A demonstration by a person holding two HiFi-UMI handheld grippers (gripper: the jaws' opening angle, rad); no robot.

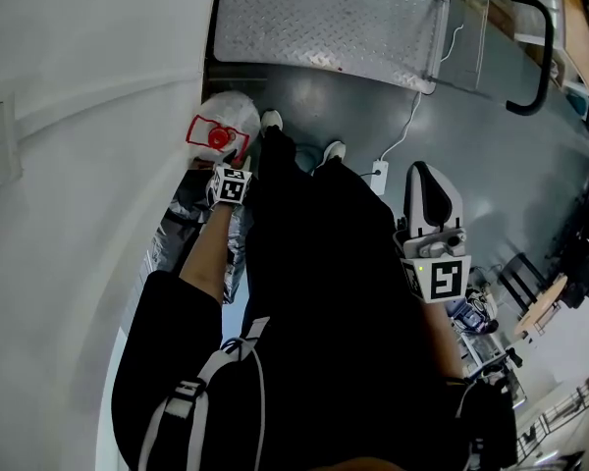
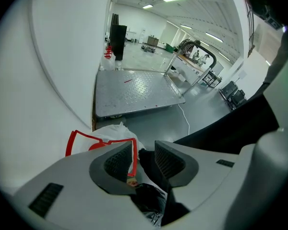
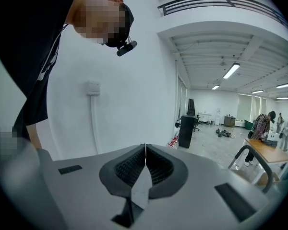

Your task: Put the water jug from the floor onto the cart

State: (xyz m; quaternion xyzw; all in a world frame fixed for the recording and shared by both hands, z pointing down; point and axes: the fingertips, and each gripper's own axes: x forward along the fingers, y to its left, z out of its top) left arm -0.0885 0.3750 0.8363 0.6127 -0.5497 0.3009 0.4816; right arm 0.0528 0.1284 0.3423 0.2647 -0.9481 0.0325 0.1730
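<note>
The water jug (image 1: 228, 114), wrapped in clear plastic with a red cap and a red handle (image 1: 212, 137), stands on the floor by the wall, close to the cart. The cart (image 1: 324, 13) is a flat metal platform with a black push bar (image 1: 540, 57). My left gripper (image 1: 234, 160) points steeply down at the jug. In the left gripper view it (image 2: 144, 150) is open, and the red handle (image 2: 132, 159) passes just inside the left pad, unpressed. The jug (image 2: 113, 131) and the cart (image 2: 134, 92) lie beyond. My right gripper (image 1: 422, 173) hangs at the right, shut (image 3: 145, 150) and empty.
A white wall (image 1: 79, 165) runs along the left. Silver and black wrapping (image 1: 191, 219) lies at its foot. A power strip with a white cable (image 1: 379, 177) lies on the grey floor beside the person's shoes. Chairs and desks (image 1: 560, 273) crowd the right; people (image 3: 264, 126) stand far off.
</note>
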